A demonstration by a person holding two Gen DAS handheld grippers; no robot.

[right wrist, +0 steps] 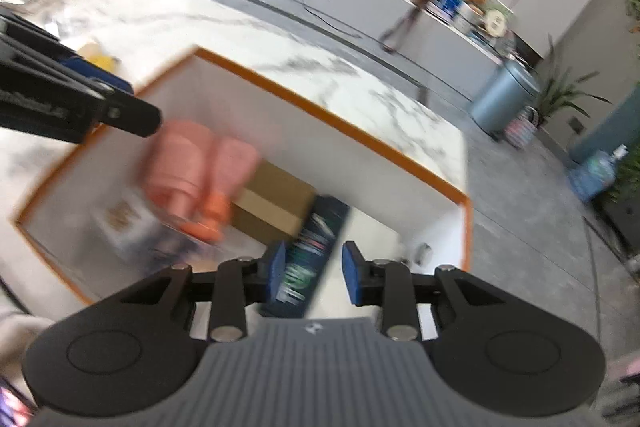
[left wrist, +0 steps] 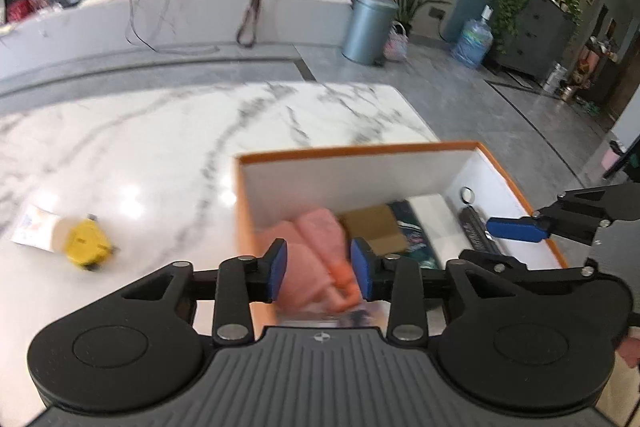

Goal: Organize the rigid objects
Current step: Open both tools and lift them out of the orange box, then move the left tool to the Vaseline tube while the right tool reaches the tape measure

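Both tongs tilt steeply down over the box (left wrist: 516,187), spread with nothing pinched: left tongs (left wrist: 319,269) above the pink bottles (left wrist: 320,231), necks toward the frame bottom; right tongs (right wrist: 313,273) above the dark pack (right wrist: 316,247) lying lengthwise.

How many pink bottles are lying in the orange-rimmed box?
2, side by side at the box's left end: one pink bottle nearest the left wall, the other against the brown carton. Blur may hide more.
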